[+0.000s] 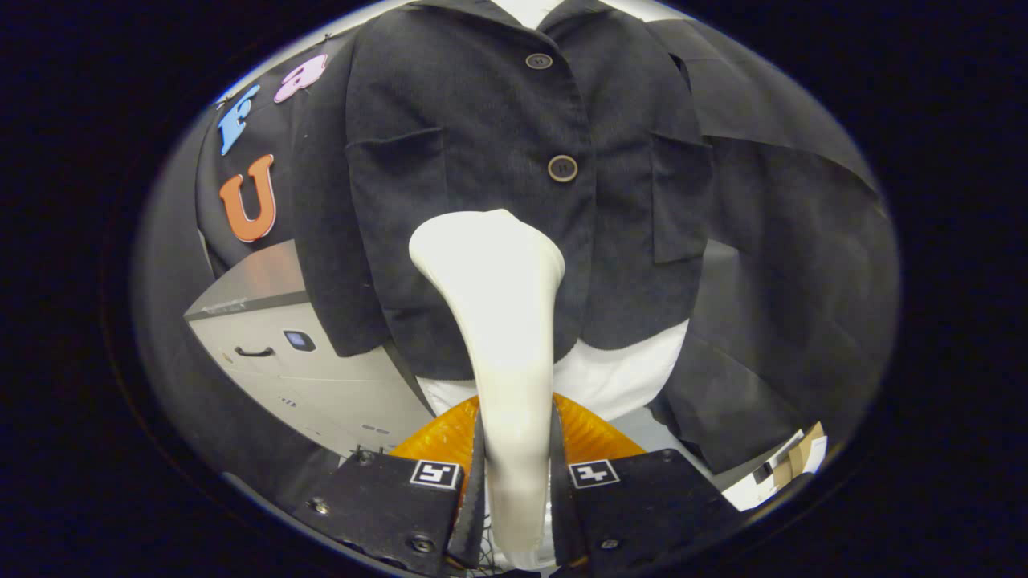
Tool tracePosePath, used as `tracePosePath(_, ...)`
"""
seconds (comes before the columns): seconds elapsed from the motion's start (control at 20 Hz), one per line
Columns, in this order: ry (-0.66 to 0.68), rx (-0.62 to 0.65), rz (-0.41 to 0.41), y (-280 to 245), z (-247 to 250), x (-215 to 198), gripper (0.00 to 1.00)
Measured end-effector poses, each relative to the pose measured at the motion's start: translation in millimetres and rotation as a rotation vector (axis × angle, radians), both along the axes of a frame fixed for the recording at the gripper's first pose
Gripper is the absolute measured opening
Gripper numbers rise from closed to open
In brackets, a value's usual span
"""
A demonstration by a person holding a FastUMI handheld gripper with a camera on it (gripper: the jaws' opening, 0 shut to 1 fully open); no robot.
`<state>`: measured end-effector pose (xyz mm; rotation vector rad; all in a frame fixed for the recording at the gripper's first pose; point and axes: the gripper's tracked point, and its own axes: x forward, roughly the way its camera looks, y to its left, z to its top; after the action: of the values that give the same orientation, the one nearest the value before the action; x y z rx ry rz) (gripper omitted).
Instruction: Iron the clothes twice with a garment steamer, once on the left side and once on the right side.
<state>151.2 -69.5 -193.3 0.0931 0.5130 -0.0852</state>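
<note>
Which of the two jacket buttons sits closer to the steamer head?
The lower button, just above the steamer head held between the gripper fingers. The upper button sits higher, near the collar of the jacket.

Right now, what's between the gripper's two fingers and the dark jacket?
The steamer: the gripper is shut on its handle, and its wide head rises in front of the dark jacket, in the gripper view.

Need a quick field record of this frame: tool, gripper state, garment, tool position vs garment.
tool: garment steamer, white, handle between the fingers
gripper: shut on garment steamer
garment: dark jacket, buttoned, hanging over a white shirt
steamer head: in front of the jacket's lower middle, below the second button; contact cannot be told
background: grey cabinet beside the jacket
</note>
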Motion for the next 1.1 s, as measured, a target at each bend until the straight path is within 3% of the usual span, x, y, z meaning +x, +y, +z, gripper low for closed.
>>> tracePosePath(0.55, 0.017, 0.093, -0.015, 4.3, -1.1, -5.0, 0.36)
tracePosePath(1.1, -0.199, 0.17, -0.096, -30.9, 75.5, 2.7, 0.36)
